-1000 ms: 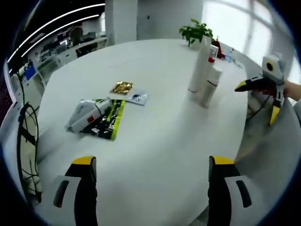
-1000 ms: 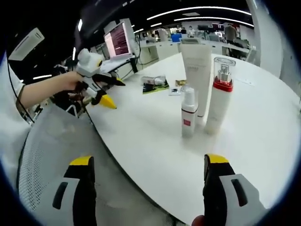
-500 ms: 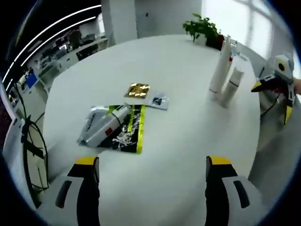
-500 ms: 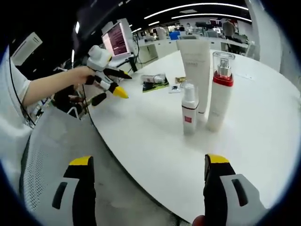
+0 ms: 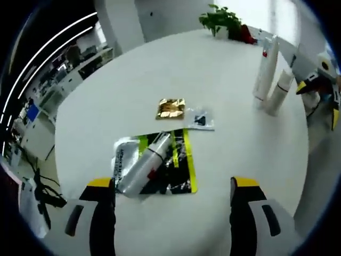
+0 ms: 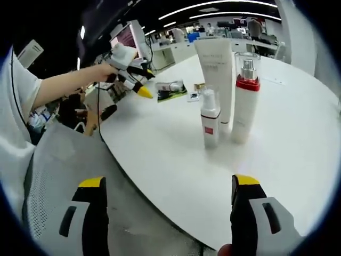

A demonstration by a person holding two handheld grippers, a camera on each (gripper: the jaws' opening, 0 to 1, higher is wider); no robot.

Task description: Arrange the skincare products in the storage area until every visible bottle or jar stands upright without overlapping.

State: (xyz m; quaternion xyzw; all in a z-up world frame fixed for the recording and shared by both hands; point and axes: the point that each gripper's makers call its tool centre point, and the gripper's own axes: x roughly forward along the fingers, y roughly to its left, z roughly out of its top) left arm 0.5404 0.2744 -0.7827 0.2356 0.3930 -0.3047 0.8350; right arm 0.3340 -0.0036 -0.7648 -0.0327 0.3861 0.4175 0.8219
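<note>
Left gripper view. Left gripper [image 5: 173,213]: jaws spread wide, nothing between them, held above the near edge of the round white table [image 5: 160,69]. Silver bottle [image 5: 144,162]: lying on its side, resting on a black-and-yellow packet [image 5: 178,170] close to the near edge, its dark-collared end pointing toward the table's middle. Gold sachet [image 5: 171,108]: flat on the table beyond the packet. Small clear sachet [image 5: 201,119]: flat, just beside the gold one. Tall white tube [image 5: 266,69]: upright near the right edge. Small white bottle [image 5: 280,92]: upright, just beside the tube on its nearer side. Potted plant [image 5: 224,21]: at the far edge. Right gripper [image 5: 325,88]: off the right edge of the table, yellow tips apart.

Right gripper view. Right gripper [image 6: 168,216]: jaws spread wide, empty, held off the table's edge [image 6: 160,176]. Small white bottle [image 6: 209,117], red band: upright, nearest the edge. Red-collared spray bottle [image 6: 245,101]: upright, just beside it. Tall white tube [image 6: 215,74]: upright behind both. Whether the three touch cannot be told. Silver bottle on its packet [image 6: 170,88]: lying farther along the table. Left gripper [image 6: 137,80]: held in a hand [image 6: 104,72] above the table's edge, yellow tip toward the lying bottle.
</note>
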